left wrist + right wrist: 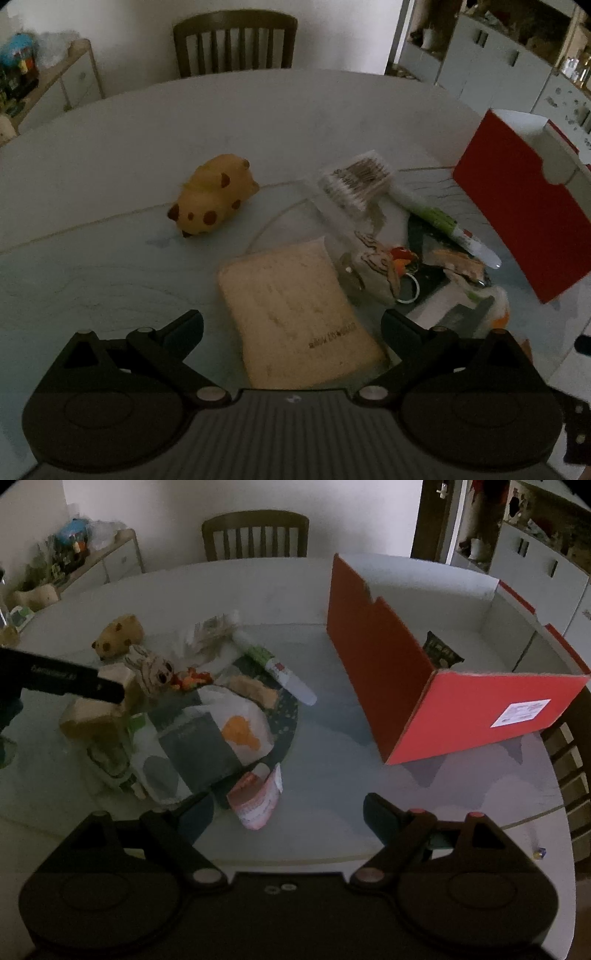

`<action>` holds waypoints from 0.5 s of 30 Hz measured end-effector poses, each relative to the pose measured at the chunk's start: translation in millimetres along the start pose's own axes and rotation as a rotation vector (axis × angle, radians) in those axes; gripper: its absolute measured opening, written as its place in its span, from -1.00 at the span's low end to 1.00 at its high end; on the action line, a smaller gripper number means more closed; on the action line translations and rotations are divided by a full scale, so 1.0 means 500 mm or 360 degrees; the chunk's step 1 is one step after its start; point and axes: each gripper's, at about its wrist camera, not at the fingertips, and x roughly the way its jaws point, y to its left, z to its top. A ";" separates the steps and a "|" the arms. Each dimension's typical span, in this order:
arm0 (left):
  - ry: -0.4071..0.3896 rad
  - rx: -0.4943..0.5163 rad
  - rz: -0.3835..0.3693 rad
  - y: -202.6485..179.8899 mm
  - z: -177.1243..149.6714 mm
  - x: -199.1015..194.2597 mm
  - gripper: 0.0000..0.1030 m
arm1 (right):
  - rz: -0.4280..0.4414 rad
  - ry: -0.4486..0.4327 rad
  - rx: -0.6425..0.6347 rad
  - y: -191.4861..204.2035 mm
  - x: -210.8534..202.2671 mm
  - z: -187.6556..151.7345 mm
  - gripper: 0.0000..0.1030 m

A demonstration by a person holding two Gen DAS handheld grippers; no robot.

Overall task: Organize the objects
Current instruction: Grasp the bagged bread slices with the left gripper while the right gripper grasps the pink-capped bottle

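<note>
Left wrist view: left gripper jaws spread wide, beige sponge lying flat on the table between them, not pinched. Spotted toy at 11 o'clock, red box at 2 o'clock.

Right wrist view: right gripper jaws spread, empty. Pink packet just ahead at 12, red box at 1 o'clock, clutter pile at 10.

Pale round table with red box, spotted yellow toy, tan sponge, cluttered pile.

Left of your open red box, which holds one dark packet, lie the spotted yellow toy, beige sponge and green-labelled tube.
</note>
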 end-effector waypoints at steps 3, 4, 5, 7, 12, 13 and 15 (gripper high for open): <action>0.0045 -0.0013 0.0006 0.002 0.007 0.021 0.99 | -0.0006 0.0024 -0.0013 0.000 0.015 0.000 0.71; 0.0062 -0.0015 0.0010 0.002 0.008 0.028 0.99 | -0.0009 0.0033 -0.0015 0.000 0.021 0.001 0.71; 0.0080 -0.0018 0.0013 0.002 0.010 0.035 0.99 | -0.0008 0.0041 -0.0017 0.000 0.027 0.002 0.71; 0.0108 -0.0028 0.0009 0.003 0.011 0.046 0.99 | -0.0001 0.0059 -0.0012 0.001 0.038 0.005 0.71; 0.0119 0.0001 -0.0007 0.006 0.007 0.056 1.00 | 0.0044 0.0089 -0.0022 0.010 0.061 0.009 0.70; 0.0127 -0.0014 -0.0019 0.010 0.005 0.058 1.00 | 0.0048 0.0095 -0.0028 0.013 0.064 0.009 0.69; 0.0136 -0.0061 -0.0045 0.022 0.003 0.060 1.00 | 0.0057 0.0103 -0.0041 0.018 0.070 0.009 0.68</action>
